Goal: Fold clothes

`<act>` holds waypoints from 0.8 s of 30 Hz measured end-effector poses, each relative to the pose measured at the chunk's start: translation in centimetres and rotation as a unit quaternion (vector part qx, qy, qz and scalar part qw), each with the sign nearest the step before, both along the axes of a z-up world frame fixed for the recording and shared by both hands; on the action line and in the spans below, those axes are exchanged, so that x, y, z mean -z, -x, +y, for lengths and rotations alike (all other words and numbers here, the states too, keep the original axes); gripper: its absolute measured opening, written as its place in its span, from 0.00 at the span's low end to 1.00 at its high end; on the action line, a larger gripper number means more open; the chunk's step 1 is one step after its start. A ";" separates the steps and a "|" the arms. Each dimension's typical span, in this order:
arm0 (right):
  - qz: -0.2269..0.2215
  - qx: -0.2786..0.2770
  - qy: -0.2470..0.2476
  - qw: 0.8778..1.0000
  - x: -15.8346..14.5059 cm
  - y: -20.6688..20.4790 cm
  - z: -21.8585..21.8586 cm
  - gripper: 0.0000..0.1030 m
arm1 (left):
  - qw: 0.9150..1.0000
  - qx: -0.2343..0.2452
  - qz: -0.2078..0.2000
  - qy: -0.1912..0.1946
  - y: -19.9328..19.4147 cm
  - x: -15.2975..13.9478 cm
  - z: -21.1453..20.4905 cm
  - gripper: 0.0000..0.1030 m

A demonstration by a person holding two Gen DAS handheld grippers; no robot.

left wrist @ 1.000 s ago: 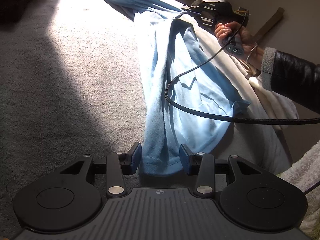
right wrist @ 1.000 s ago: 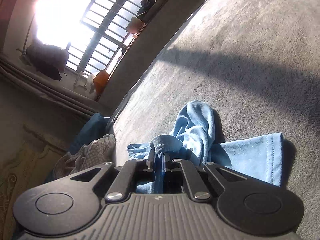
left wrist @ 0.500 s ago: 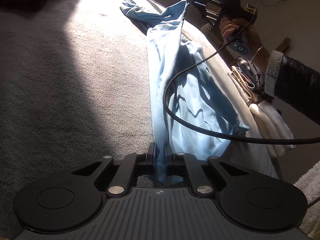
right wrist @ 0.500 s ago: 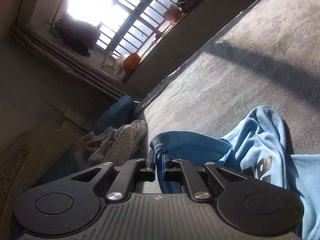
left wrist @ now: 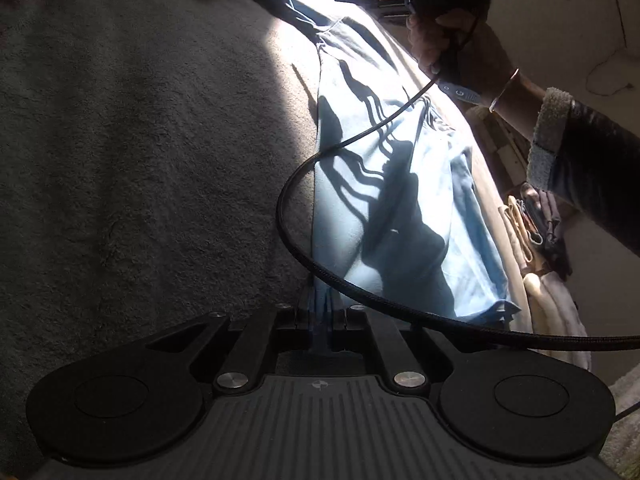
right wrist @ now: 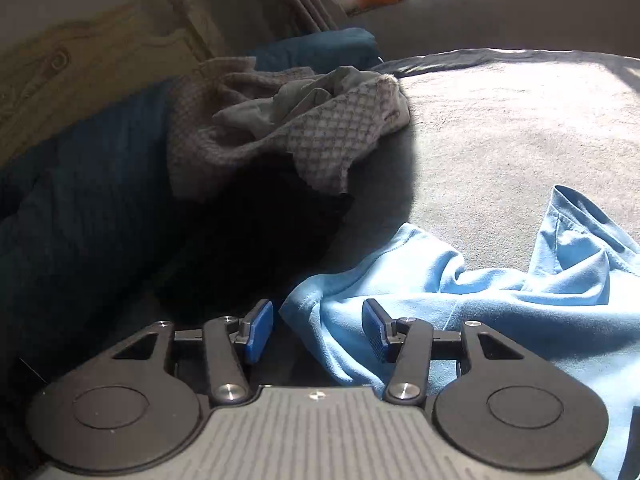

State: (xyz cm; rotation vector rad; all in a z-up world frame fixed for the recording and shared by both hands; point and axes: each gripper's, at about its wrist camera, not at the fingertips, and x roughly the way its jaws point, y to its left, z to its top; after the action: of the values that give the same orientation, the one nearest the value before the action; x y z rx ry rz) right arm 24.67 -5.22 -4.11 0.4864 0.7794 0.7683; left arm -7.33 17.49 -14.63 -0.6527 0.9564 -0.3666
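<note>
— Both jaws, how do they stand?

— Left gripper (left wrist: 319, 317) has its jaws pressed together on an edge of the light blue shirt (left wrist: 404, 200). Right gripper (right wrist: 318, 330) has its jaws apart, blue pads (right wrist: 258, 330) showing, with a fold of the same shirt (right wrist: 460, 304) lying between them, but they do not clamp it.

— Where is the shirt?

— It lies stretched out on the grey blanket (left wrist: 140, 160) of the bed, close along its right edge, half in sunlight.

— And what else is near?

— A person's hand (left wrist: 448, 44) holds the right gripper above the far end of the shirt, and its black cable (left wrist: 304, 252) curves over the cloth. A checkered garment (right wrist: 304, 132) is heaped near the wooden headboard (right wrist: 80, 60), beside a dark blue pillow (right wrist: 80, 208).
</note>
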 end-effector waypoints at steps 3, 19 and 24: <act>0.016 0.008 0.014 1.000 0.2 0.6 -1.7 0.51 | 1.000 0.008 0.001 0.006 -0.2 0.1 0.0 0.09; 0.117 0.150 -0.032 0.981 -1.4 17.8 -27.7 0.66 | 0.999 0.040 0.019 0.018 -1.0 -0.4 -0.5 0.40; 0.166 0.232 0.000 0.958 1.5 23.9 -34.2 0.67 | 0.998 0.049 0.043 0.016 -1.5 -0.5 -0.6 0.43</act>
State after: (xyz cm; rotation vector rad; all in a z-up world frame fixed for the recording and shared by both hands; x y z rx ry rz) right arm 0.80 -39.46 -5.62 0.7780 0.9295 0.2497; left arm -5.80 16.89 -14.12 -0.6558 1.0693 -0.4434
